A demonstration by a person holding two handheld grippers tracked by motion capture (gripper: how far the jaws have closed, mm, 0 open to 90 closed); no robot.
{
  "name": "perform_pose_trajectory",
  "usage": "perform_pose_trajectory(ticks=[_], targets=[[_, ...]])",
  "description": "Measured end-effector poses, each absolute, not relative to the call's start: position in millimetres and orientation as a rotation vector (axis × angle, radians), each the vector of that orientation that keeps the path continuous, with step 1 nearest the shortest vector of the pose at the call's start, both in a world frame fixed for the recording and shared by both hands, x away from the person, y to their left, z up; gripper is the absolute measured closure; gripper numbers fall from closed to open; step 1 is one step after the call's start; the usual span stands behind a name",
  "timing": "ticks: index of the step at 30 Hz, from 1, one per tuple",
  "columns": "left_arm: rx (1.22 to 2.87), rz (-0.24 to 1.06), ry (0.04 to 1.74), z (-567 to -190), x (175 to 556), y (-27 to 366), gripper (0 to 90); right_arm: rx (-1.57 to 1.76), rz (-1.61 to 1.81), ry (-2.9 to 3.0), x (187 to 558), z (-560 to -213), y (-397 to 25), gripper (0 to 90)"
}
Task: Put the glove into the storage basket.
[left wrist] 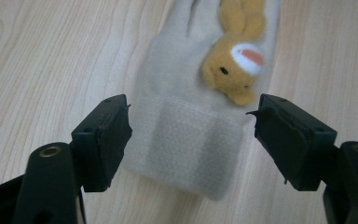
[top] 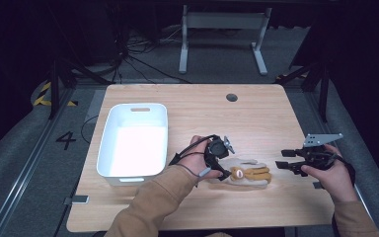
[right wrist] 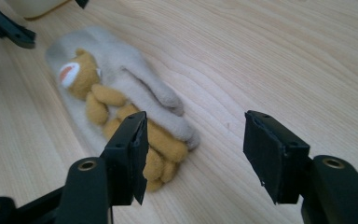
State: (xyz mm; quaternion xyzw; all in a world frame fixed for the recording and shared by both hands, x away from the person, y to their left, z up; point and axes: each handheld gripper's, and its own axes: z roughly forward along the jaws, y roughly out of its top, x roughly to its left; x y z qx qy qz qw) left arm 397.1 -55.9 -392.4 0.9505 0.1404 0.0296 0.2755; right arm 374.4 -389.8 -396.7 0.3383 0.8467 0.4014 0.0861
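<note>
On the wooden table [top: 256, 118], near its front edge: a beige glove [top: 246, 175] with a tan plush bear sewn on it lies flat between two hand-held grippers.

Left gripper [top: 220, 165] sits at the glove's cuff end; in the left gripper view its jaws stand wide, one to each side of the cuff [left wrist: 186, 149], neither pad touching the fleece. Bear's head [left wrist: 235, 65] lies just beyond the cuff band. Right gripper [top: 288, 160] is held apart from the glove's finger end, jaws wide and holding nothing; in the right gripper view the glove's fingers [right wrist: 168, 126] lie beside its left pad. White bin [top: 134, 140] stands on the table to the left of the left hand [top: 195, 158], well apart from the glove.
</note>
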Motion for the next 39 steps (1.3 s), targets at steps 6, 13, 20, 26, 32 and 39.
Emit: perform_pose_trajectory(ticks=[6,13,20,26,32,39], targets=[[2.562,0.024,0.307,-397,397,-64,28.2,1.031,1.196,2.513,371,-399,-394,39.0],[2.611,0.022,0.237,-409,402,-74,26.0,1.066,1.203,2.5,362,-400,-400,37.8],[2.661,0.054,0.214,-418,405,-82,21.2,1.057,1.24,2.516,362,-403,-400,37.0],[2.682,0.089,0.196,-424,405,-91,18.1,1.048,1.252,2.524,364,-404,-397,36.6],[2.709,0.08,0.161,-435,405,-97,16.5,1.047,1.253,2.531,364,-405,-396,36.5],[2.73,0.085,0.139,-442,405,-103,15.3,1.044,1.254,2.536,364,-406,-395,36.3]])
